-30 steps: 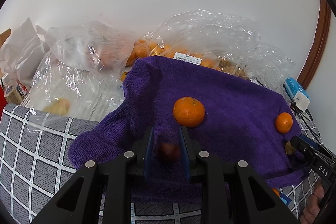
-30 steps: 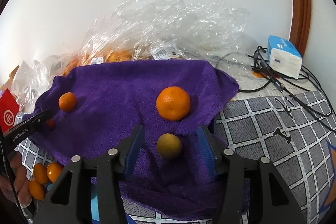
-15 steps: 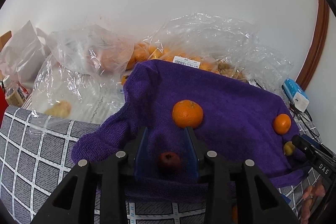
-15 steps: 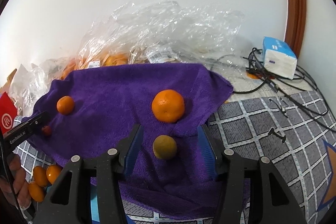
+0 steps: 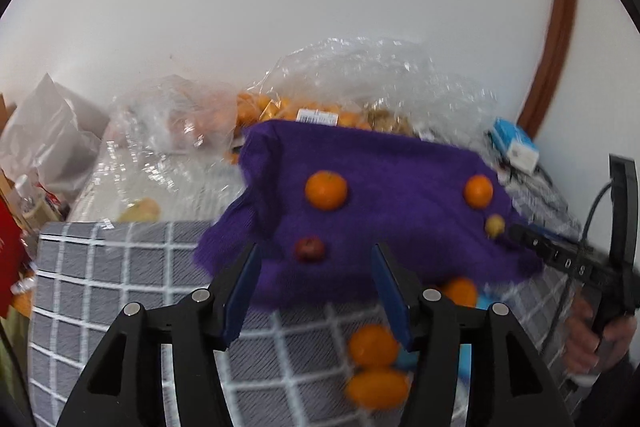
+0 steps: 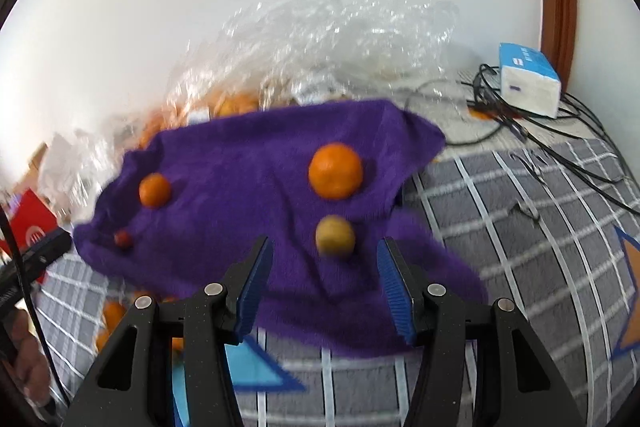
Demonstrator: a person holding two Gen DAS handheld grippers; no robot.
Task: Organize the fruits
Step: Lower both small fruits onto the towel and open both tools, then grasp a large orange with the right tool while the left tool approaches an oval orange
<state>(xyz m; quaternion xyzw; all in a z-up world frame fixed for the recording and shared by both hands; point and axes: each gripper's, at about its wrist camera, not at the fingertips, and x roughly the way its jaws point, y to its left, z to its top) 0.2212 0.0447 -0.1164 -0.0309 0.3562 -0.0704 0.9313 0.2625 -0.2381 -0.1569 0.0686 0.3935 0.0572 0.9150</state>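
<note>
While the left gripper is opening, its jaws hold nothing; the small red fruit lies on the purple towel just beyond them. The right gripper stands partly spread, empty, a yellow fruit ahead on the towel.

A home: checked bedspread, grocery bags, tissue pack.
</note>
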